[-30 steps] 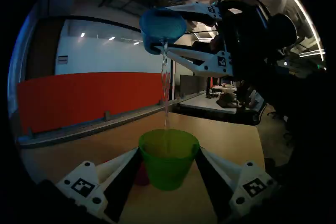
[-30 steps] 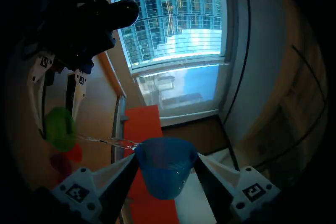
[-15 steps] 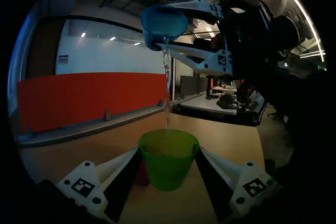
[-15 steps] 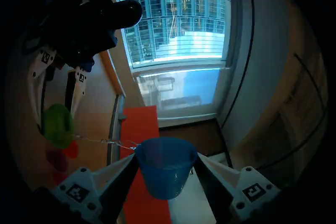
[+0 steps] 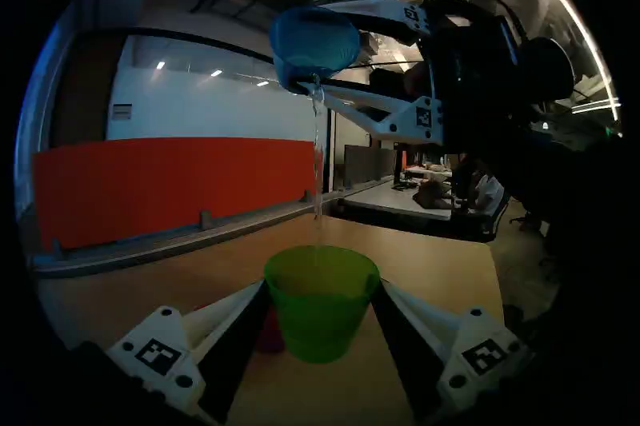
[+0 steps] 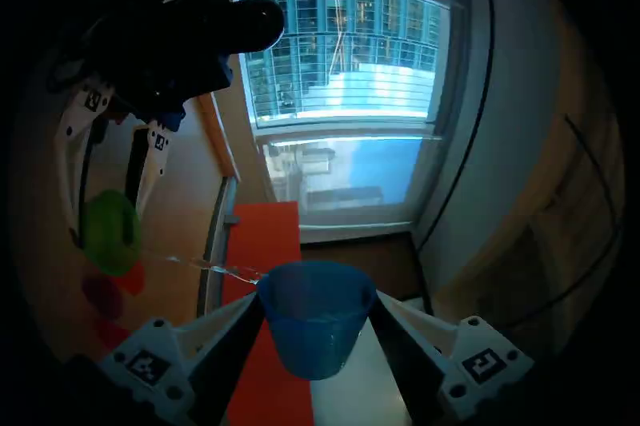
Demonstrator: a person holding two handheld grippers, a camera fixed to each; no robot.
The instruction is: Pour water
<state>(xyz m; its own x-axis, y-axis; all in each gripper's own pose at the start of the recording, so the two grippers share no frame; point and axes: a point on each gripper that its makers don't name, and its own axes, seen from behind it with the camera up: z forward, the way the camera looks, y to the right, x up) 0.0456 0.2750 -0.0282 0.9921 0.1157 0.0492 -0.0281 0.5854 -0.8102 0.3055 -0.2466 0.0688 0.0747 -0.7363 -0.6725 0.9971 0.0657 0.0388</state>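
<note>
The right gripper [image 6: 316,304] still clenches the blue cup [image 6: 317,330], tipped slightly more than 1 second ago. Its thin water stream [image 5: 317,146] keeps falling into the green cup [image 5: 322,314], which the left gripper [image 5: 320,292] grasps. The pour seems nearly finished.

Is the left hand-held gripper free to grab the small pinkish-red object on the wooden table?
Probably not: the left hand-held gripper is shut on the green plastic cup, which sits in front of the pinkish-red object.
</note>
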